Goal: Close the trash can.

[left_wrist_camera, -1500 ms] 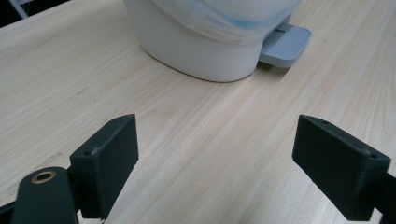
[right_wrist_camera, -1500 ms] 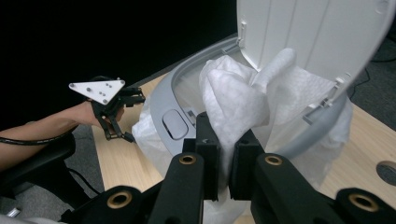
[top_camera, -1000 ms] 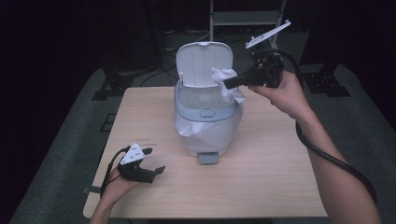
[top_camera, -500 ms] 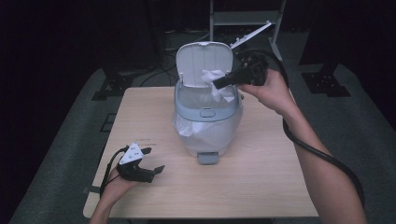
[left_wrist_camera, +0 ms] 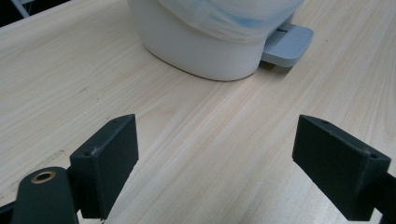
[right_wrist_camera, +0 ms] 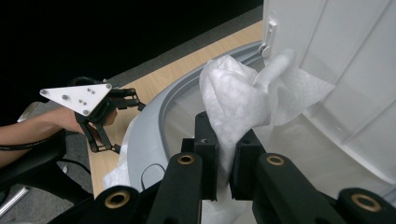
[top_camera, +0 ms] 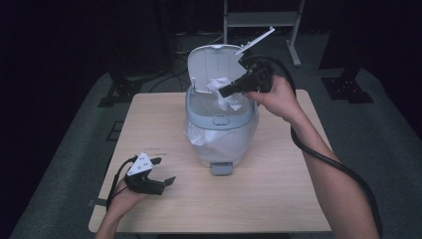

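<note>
Tissue (right_wrist_camera: pixel 233 100), white and crumpled, is pinched between the two black jaws of the right gripper (right_wrist_camera: pixel 223 154), which have closed down narrow on its lower fold; the rest of the sheet billows up above the pads. In the high view that right gripper (top_camera: pixel 226 92) holds the tissue (top_camera: pixel 221 89) over the open mouth of a pale grey pedal bin (top_camera: pixel 221 127), just in front of the raised lid (top_camera: pixel 211 67). The bin stands near the far middle of a light wooden table (top_camera: pixel 278 189), lined with a clear plastic bag (top_camera: pixel 199 134) that spills over the rim, and its foot pedal (top_camera: pixel 221 168) points toward the person.

The left gripper (top_camera: pixel 158 173) rests low at the table's near left corner, well apart from the bin, its jaws spread wide with nothing between them. In the left gripper view the pads stand far apart over bare wood, with the bin's base (left_wrist_camera: pixel 201 51) and pedal (left_wrist_camera: pixel 287 42) ahead.
</note>
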Motion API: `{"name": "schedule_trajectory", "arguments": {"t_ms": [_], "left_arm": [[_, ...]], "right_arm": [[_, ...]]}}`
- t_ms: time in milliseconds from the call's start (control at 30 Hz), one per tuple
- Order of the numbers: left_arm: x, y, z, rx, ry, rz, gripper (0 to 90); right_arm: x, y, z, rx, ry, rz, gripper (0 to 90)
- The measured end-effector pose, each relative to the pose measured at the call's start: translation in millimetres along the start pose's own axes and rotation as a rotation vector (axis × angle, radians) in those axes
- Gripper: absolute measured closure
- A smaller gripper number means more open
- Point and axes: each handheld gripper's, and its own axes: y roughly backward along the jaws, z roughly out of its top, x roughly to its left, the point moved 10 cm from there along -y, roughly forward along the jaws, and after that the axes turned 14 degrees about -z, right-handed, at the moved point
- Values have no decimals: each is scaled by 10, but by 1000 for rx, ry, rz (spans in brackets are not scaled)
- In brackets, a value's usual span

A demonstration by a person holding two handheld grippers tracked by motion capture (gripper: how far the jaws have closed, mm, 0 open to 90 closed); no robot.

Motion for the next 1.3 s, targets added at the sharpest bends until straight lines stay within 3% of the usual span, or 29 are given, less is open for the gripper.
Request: {"name": "schedule_trajectory", "arguments": {"t_ms": [733,1000,1300], "left_arm": [[3,-20,-13,2,1,-9,134],[15,-24,-17,-2,6,-14,134],[12,-34,-20,0,7,-19,134]], "right_arm": [[-39,-328,-85,57,22,15,789],[-66,-406,-91,58,2,24,709],[-58,-408,-108,75,27,7,624]]}}
